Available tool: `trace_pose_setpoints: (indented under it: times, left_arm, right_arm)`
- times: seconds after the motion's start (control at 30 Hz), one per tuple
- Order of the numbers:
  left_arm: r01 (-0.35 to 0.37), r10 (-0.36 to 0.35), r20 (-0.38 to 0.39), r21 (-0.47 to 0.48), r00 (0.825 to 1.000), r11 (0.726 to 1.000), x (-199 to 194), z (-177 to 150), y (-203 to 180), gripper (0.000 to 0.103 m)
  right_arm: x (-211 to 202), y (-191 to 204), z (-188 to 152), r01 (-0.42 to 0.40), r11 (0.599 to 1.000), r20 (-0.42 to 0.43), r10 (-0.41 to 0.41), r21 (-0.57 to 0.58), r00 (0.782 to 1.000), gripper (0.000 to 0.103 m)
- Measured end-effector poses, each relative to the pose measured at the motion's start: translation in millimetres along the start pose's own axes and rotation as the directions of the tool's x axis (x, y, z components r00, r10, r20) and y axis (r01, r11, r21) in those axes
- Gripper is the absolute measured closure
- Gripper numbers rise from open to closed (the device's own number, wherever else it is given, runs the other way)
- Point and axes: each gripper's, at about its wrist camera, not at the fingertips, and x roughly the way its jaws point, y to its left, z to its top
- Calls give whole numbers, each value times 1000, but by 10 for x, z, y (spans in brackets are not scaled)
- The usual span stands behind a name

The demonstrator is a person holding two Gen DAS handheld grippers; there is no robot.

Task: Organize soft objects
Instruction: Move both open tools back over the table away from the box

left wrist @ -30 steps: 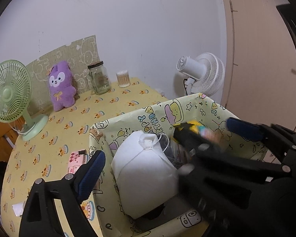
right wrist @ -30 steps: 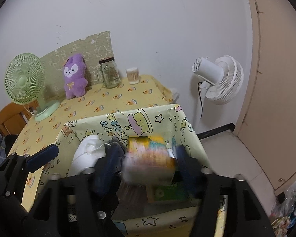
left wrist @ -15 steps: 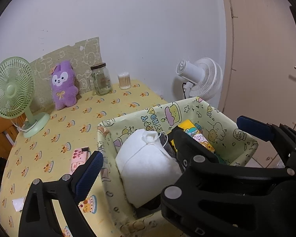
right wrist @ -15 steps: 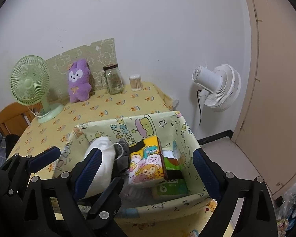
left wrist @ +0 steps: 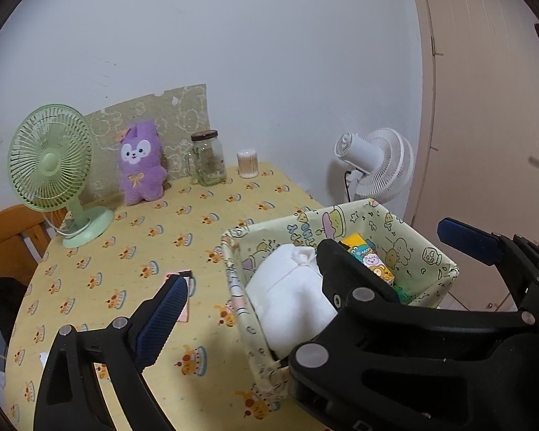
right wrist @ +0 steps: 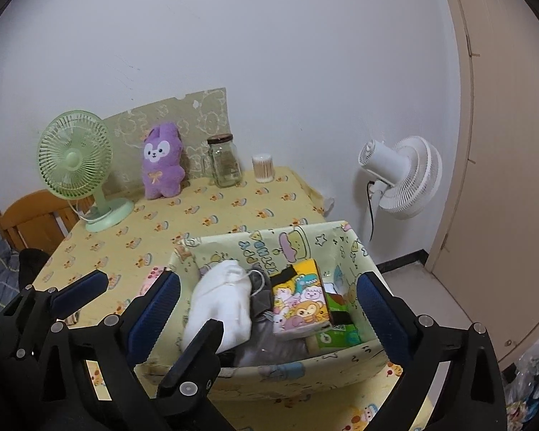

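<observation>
A yellow cartoon-print fabric basket (right wrist: 363,251) (left wrist: 431,248) stands at the table's near right. Inside lie a white cloth bundle (right wrist: 222,301) (left wrist: 287,298), a grey cloth (right wrist: 260,296), a yellow cartoon tissue pack (right wrist: 300,300) (left wrist: 368,260) and a green pack (right wrist: 336,336). My right gripper (right wrist: 267,309) is open and empty, held above the basket's near side. My left gripper (left wrist: 314,269) is open and empty, spanning the basket's left wall. A purple plush rabbit (right wrist: 161,161) (left wrist: 140,163) sits at the table's back.
A green desk fan (right wrist: 79,165) stands at the back left, a glass jar (right wrist: 226,160) and a cotton swab tub (right wrist: 263,168) at the back. A pink item (left wrist: 181,298) lies left of the basket. A white floor fan (right wrist: 402,176) stands beyond the table's right edge.
My right gripper opened and let go of the yellow tissue pack, which now lies in the basket. Both grippers pulled back and up from the basket.
</observation>
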Motion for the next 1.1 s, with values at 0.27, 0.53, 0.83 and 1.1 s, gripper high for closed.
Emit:
trace_pose_setpoints:
  times: [0.27, 0.53, 0.83, 1.1]
  left_arm:
    - [-17, 17, 26, -23, 1000, 1000, -175, -38, 187, 5]
    - [-35, 37, 52, -41, 998, 999, -365, -87, 378, 4]
    - [-70, 74, 62, -68, 995, 995, -525, -184, 635, 4]
    - [-115, 120, 58, -82, 991, 990, -603, -263, 856, 4]
  right_arm:
    - [-132, 209, 6, -12, 1000, 19, 12, -20, 1000, 2]
    - [-263, 423, -9, -13, 1000, 31, 14, -23, 999, 0]
    - [-331, 720, -42, -42, 998, 37, 44, -48, 998, 0]
    - [-318, 962, -82, -85, 995, 23, 86, -53, 996, 0]
